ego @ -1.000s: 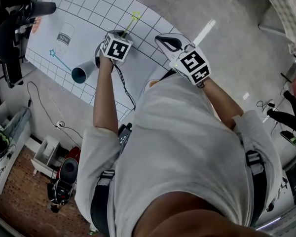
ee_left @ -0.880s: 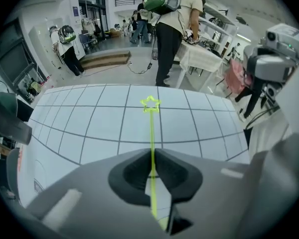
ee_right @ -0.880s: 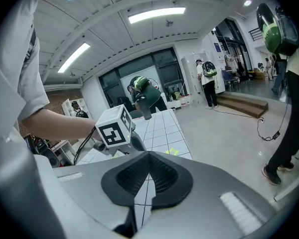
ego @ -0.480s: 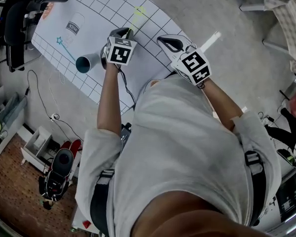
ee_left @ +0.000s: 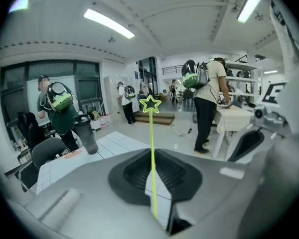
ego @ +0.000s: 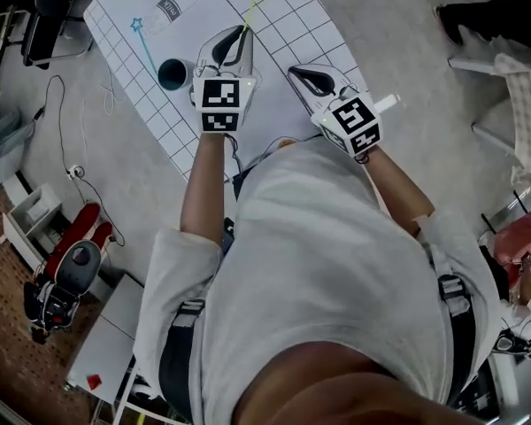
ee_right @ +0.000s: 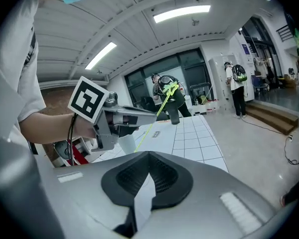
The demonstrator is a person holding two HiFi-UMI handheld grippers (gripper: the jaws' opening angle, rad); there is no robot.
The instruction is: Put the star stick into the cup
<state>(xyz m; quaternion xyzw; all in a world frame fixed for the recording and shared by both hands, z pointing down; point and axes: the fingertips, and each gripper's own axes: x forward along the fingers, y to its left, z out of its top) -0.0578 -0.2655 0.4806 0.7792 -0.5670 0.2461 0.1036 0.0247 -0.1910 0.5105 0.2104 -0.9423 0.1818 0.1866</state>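
My left claw sits low in the middle of its own view. Its jaws are pinched on the star stick, and they have just been closing on it. The thin yellow-green rod runs straight up the frame from between the pads to its outline star at upper centre.

My right claw fills the bottom of its view, the jaws drawn together to a thin slit with nothing in it. Past it, at left centre, my other hand shows with the stick slanting up to the right.

From the head view both claws hang in the upper middle of the frame, above the white gridded table. Just left of my left claw stands the cup, dark and upright with its mouth open. The stick is outside it, its star near the top edge of the frame.

Further toward the upper left a blue star stick lies flat on the table, and a bottle lies beside it (label up). In the left gripper view, people wearing backpacks stand beyond the table.
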